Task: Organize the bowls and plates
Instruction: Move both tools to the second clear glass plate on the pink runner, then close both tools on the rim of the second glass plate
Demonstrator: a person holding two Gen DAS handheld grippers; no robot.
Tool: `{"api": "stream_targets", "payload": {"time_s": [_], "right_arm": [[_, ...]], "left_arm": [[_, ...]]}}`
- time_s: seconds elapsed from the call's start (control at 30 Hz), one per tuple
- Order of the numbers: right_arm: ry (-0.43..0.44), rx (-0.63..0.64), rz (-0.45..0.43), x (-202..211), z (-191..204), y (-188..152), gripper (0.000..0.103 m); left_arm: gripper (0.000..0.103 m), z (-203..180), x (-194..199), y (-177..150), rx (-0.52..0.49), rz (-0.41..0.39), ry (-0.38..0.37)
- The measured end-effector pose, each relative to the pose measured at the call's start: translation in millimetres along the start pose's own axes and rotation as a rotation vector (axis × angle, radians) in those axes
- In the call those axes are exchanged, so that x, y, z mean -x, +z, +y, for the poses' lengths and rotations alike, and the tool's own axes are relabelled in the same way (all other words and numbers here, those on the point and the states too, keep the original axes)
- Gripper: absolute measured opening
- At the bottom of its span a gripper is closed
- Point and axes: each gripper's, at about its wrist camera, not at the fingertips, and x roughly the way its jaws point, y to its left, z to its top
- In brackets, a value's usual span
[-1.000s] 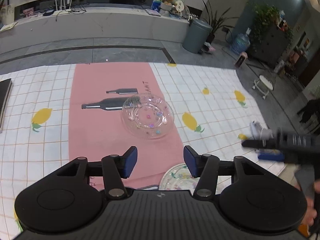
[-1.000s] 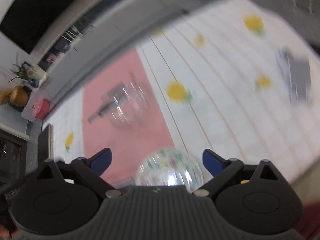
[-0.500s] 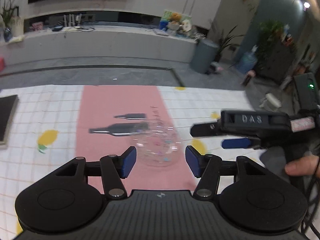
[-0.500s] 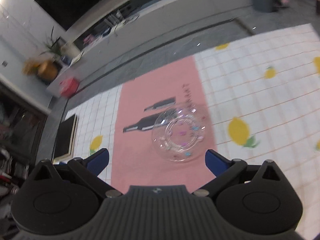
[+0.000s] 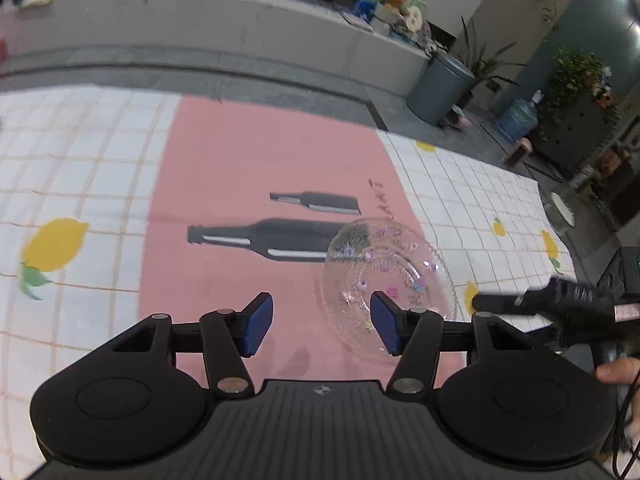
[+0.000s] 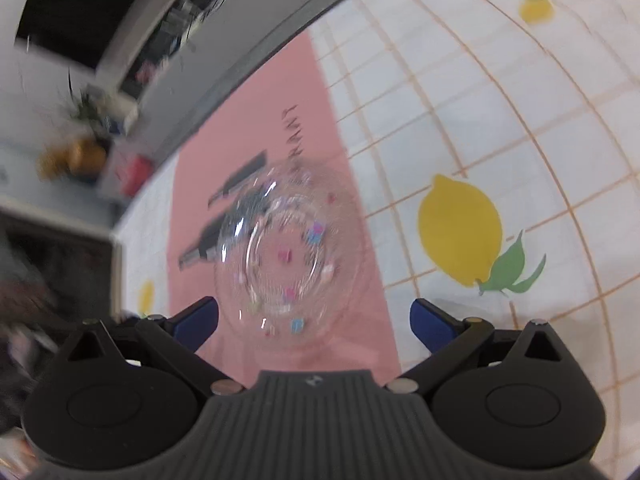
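Right gripper (image 6: pixel 314 318), seen from its own wrist view: blue pads spread wide, nothing clamped, nothing touched. Directly ahead and centred between the pads, a clear glass bowl (image 6: pixel 288 256) with small coloured specks, resting on the pink strip (image 6: pixel 256 128) of the checked lemon-print cloth (image 6: pixel 500 120); near rim low in the gap between the pads, no contact discernible through the blur. Round in outline, hence no long axis to align with; approach direction free.

Left gripper (image 5: pixel 322 324), seen from its own wrist view: pads moderately apart, empty. Same bowl (image 5: pixel 390 280) offset to the right of the gap, partly behind the right-hand pad (image 5: pixel 386 328), not between the two. Just beyond, at the right edge, the right gripper (image 5: pixel 536 304) with a finger tip pointing at the bowl's far-right rim.

Judged nearer and better lined up: the right gripper, bowl dead ahead; the left needing a sideways shift to the right. Farther off: printed bottle shapes (image 5: pixel 264 240), then grey floor and a long low counter (image 5: pixel 240 36).
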Motion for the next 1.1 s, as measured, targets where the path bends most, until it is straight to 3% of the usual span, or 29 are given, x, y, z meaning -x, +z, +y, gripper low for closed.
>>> {"api": "stream_targets", "payload": {"time_s": [0.3, 0.4, 0.43, 0.47, 0.53, 0.6, 0.67, 0.73, 0.87, 1.1], "right_arm": [[0.152, -0.024, -0.038, -7, -11, 11, 0.099], [0.166, -0.068, -0.042, -13, -19, 14, 0.069], [0.172, -0.1, -0.033, -16, -24, 15, 0.054], [0.195, -0.137, -0.023, -18, -31, 16, 0.047], [0.264, -0.217, 0.003, -26, -44, 17, 0.042], [0.271, -0.257, 0.018, -29, -53, 18, 0.025], [0.276, -0.266, 0.022, -32, -57, 18, 0.01], [0.278, -0.281, 0.024, -35, -60, 18, 0.002], [0.277, -0.267, 0.025, -36, -55, 18, 0.003], [0.282, -0.242, 0.035, -37, -54, 18, 0.002]], "left_arm": [[0.064, 20, -47, 4, 0.039, 0.062, -0.117], [0.064, 31, -58, 5, 0.103, 0.061, -0.11], [0.066, 35, -59, 4, 0.119, 0.043, -0.131], [0.066, 40, -59, 4, 0.138, 0.037, -0.149], [0.066, 51, -60, 7, 0.193, 0.031, -0.187], [0.066, 56, -61, 8, 0.209, 0.015, -0.204], [0.066, 53, -62, 9, 0.17, 0.005, -0.202], [0.066, 45, -62, 10, 0.1, 0.009, -0.183], [0.066, 34, -63, 10, 0.027, 0.0, -0.153], [0.067, 32, -68, 8, 0.059, -0.035, -0.2]]}}
